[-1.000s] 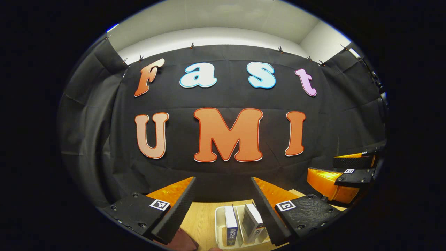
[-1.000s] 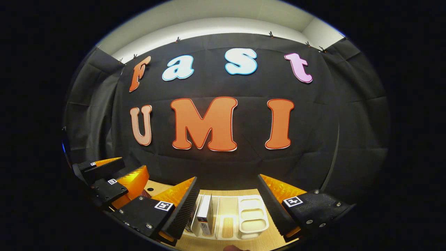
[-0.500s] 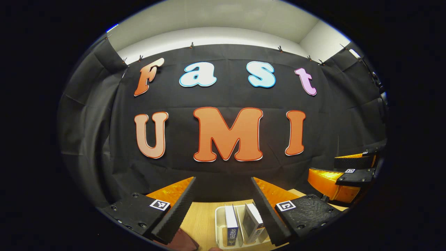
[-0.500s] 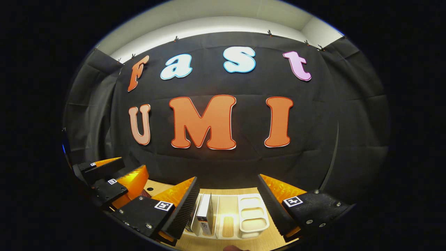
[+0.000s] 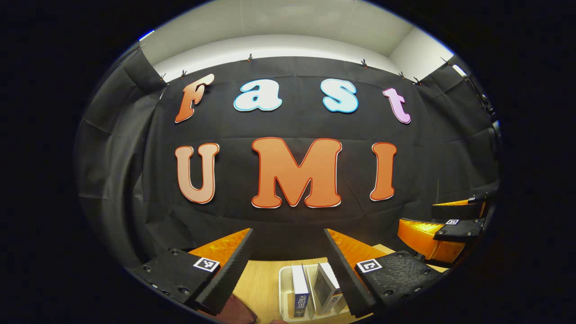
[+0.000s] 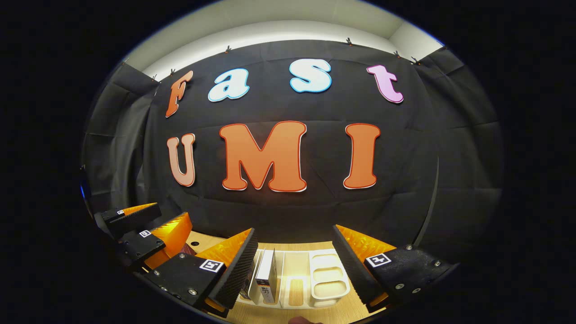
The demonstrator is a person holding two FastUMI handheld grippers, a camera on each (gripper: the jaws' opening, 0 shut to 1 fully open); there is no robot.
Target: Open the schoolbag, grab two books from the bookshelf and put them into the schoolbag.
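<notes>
In the left gripper view my left gripper (image 5: 288, 238) is open and held high above the wooden table (image 5: 263, 279). Below it a white bookshelf rack (image 5: 282, 288) holds two upright books (image 5: 299, 290), one with a blue spine and a second one (image 5: 326, 285) leaning beside it. A dark red piece of the schoolbag (image 5: 236, 312) shows at the bottom edge. In the right gripper view my right gripper (image 6: 294, 236) is open above the same white rack (image 6: 328, 281), where a book (image 6: 266, 279) stands in its left slots. The left gripper (image 6: 150, 227) appears at that view's left, the right gripper (image 5: 445, 218) at the left gripper view's right.
The booth's black cloth wall (image 5: 288, 180) hangs right behind the table. White ceiling shows above it. The rack's right compartments (image 6: 328, 274) look bare. A dark hole (image 6: 195, 244) sits in the tabletop at the left.
Both views have shifted only slightly; the right gripper tilted a little upward. Both grippers stay open and hold nothing.
</notes>
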